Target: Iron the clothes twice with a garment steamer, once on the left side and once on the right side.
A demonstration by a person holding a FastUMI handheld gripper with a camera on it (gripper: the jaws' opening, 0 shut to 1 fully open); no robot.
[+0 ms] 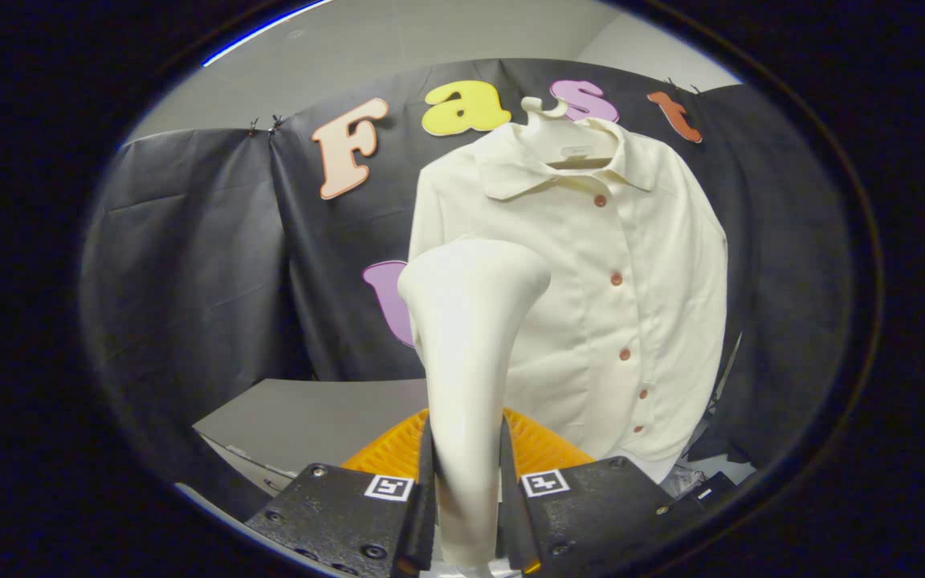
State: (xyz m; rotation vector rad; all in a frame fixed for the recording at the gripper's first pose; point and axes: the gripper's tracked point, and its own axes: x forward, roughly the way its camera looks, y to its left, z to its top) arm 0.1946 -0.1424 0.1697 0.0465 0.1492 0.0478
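A: Log the tool state first.

B: Your gripper (466, 490) has both fingers pressed against the handle of the steamer (466, 337), one on each side. The steamer stands upright between them, head uppermost and turned away from you.

A: And the shirt?

B: The shirt (591, 305) hangs beyond the fingers on a hanger (547, 112), buttoned, front facing you. Its button row sits to the right of the steamer head. The head overlaps the shirt's panel on the left as you look at it; contact cannot be told from here, though it looks to be short of the cloth.

A: Which step is this?

B: Judged: steamer in hand and raised toward the shirt, no pass clearly begun. The head is about level with the chest, on that left-hand panel.

A: What does the next move call for?

B: Bring the head up near the shoulder, close it onto the cloth, then draw it straight down that panel. Keep your grip firm so the handle does not twist. An orange ribbed thing (539, 449) lies just ahead of the fingers, low; a grey surface (310, 417) beyond it.
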